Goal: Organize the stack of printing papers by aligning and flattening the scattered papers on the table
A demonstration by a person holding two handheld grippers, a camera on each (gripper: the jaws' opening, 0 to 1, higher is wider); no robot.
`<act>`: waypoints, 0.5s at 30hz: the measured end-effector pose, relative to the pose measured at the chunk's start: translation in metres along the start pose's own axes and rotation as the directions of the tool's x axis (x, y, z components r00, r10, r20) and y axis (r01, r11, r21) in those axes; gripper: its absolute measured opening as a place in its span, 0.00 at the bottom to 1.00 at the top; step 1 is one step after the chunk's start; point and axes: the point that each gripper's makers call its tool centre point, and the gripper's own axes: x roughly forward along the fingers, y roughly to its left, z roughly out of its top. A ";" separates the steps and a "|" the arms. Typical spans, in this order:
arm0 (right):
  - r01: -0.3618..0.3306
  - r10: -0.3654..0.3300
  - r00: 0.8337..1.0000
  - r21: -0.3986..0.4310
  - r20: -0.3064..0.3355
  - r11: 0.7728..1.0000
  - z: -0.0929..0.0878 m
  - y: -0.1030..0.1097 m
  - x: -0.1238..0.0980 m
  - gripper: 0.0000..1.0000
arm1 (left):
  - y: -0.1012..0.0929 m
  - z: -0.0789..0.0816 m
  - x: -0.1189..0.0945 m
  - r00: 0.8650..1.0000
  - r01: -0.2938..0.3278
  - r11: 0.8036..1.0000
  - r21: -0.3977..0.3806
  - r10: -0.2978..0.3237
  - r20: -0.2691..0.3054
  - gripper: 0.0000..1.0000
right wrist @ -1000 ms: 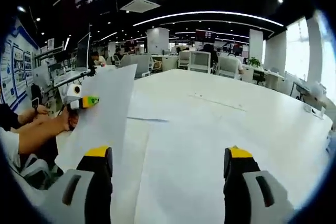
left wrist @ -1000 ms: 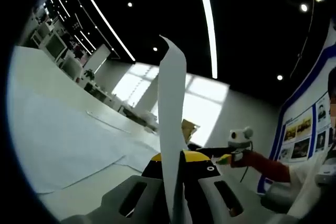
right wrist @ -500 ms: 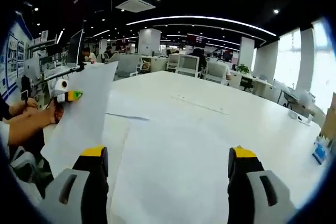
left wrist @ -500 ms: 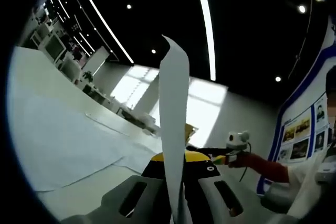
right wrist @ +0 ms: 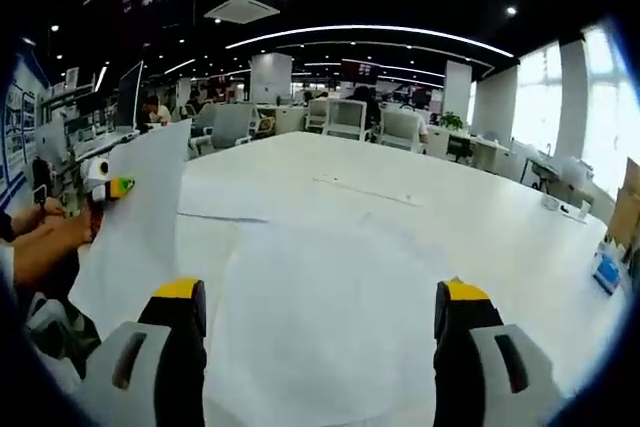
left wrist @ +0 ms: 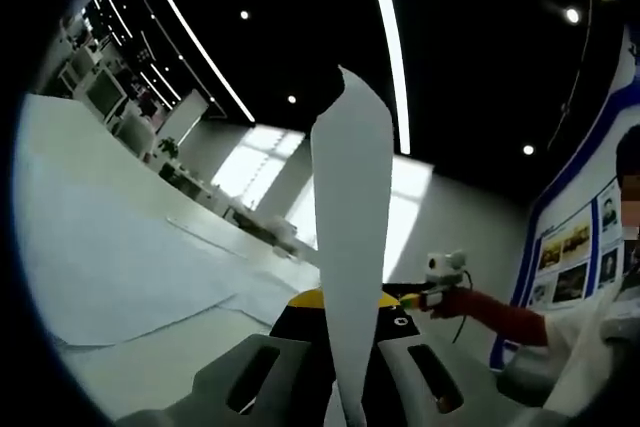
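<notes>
a: what is the left gripper (left wrist: 345, 332) doing?

b: it is pinching one sheet of paper (left wrist: 352, 247). the jaws are pressed together on it and the sheet is sticking up in the air.

a: and the right gripper (right wrist: 318, 322)?

b: its jaws are wide apart and holding nothing. it is hanging over the big white table (right wrist: 480, 217).

a: can you see the held sheet from that side too?

b: yes, it is showing at the left of the right gripper view (right wrist: 135, 217), lifted off the table, next to a person's hand (right wrist: 45, 247).

a: where are the other papers?

b: more papers (right wrist: 320, 317) are lying flat on the table right under the open jaws. another sheet (right wrist: 225, 209) is lying a bit further back. in the left gripper view they are spreading over the table (left wrist: 110, 267) too.

a: so is the job nearly done?

b: i am thinking no. the papers are looking spread out, not in one neat pile, and one is up in the air. it needs laying down with the others, then the edges need lining up and pressing flat.
</notes>
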 end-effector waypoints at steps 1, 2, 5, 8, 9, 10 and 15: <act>0.002 -0.002 1.000 0.006 0.004 1.000 0.000 -0.001 -0.001 0.90 | 0.001 0.001 -0.001 1.000 -0.004 1.000 -0.001 0.004 0.000 0.06; 0.003 -0.003 1.000 0.012 0.007 1.000 0.001 -0.002 -0.002 0.90 | 0.000 0.000 -0.003 1.000 -0.006 1.000 -0.002 0.006 -0.001 0.06; -0.001 0.001 1.000 0.013 0.013 1.000 0.001 -0.006 -0.003 0.90 | 0.000 0.001 -0.007 1.000 -0.017 1.000 0.005 0.017 -0.006 0.06; -0.006 0.006 1.000 0.018 0.003 1.000 -0.001 -0.007 -0.004 0.90 | 0.002 0.003 -0.011 1.000 -0.024 1.000 0.009 0.024 -0.004 0.06; -0.008 0.008 1.000 0.018 -0.001 1.000 -0.001 -0.006 -0.004 0.90 | 0.001 0.004 -0.013 1.000 -0.023 1.000 0.010 0.023 -0.002 0.06; -0.007 0.007 1.000 0.013 -0.005 1.000 -0.002 -0.006 -0.005 0.90 | 0.001 0.005 -0.014 1.000 -0.023 1.000 0.010 0.023 0.001 0.06; -0.004 0.003 1.000 -0.018 -0.024 1.000 -0.003 -0.006 -0.009 0.90 | 0.001 0.008 -0.019 1.000 -0.026 1.000 0.017 0.026 0.018 0.06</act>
